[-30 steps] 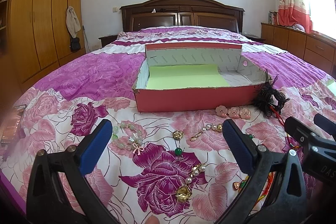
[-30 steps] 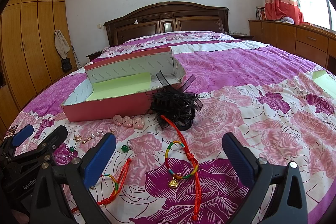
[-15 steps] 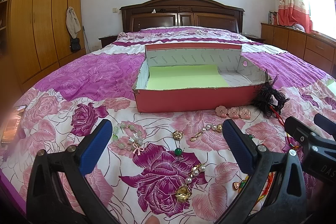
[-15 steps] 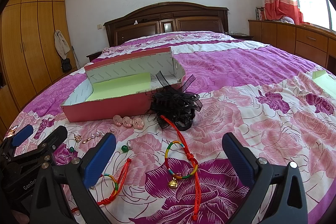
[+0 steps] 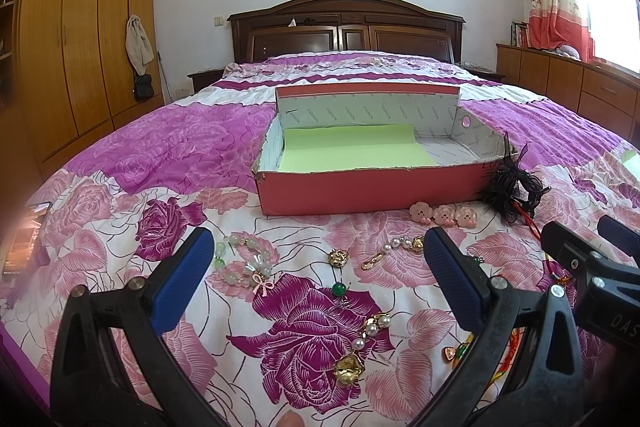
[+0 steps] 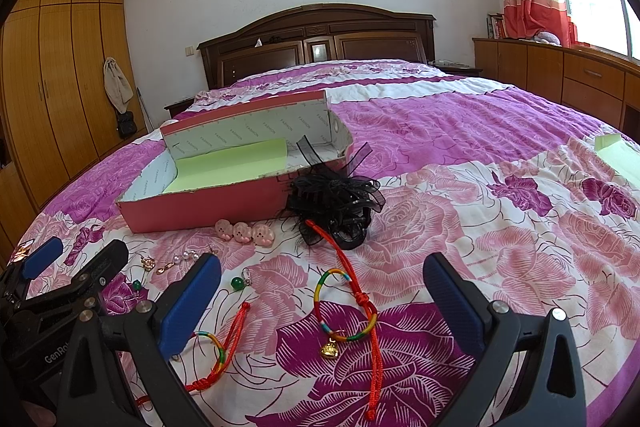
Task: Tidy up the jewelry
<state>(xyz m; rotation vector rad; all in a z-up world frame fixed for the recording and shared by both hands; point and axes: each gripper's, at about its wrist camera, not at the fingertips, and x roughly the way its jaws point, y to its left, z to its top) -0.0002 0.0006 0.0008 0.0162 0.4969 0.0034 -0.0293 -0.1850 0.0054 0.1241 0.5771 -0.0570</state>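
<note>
A pink open box (image 5: 372, 193) with green paper inside sits on the bed; it also shows in the right wrist view (image 6: 208, 203). In front of it lie a jade bead bracelet (image 5: 244, 261), gold and pearl earrings (image 5: 364, 343), a green bead (image 5: 339, 289), three pink buttons (image 5: 442, 215) and a black hair clip (image 6: 336, 203). A rainbow cord bracelet with a gold charm (image 6: 344, 307) and a red cord (image 6: 224, 347) lie near my right gripper (image 6: 320, 295). My left gripper (image 5: 316, 275) is open and empty above the jewelry. My right gripper is open and empty too.
The floral pink bedspread (image 6: 500, 227) covers the bed up to a dark headboard (image 5: 344, 27). A wardrobe (image 5: 72, 59) stands left, low cabinets (image 6: 560, 75) right. A phone (image 5: 24, 239) lies at the bed's left edge. A green paper (image 6: 620, 155) lies far right.
</note>
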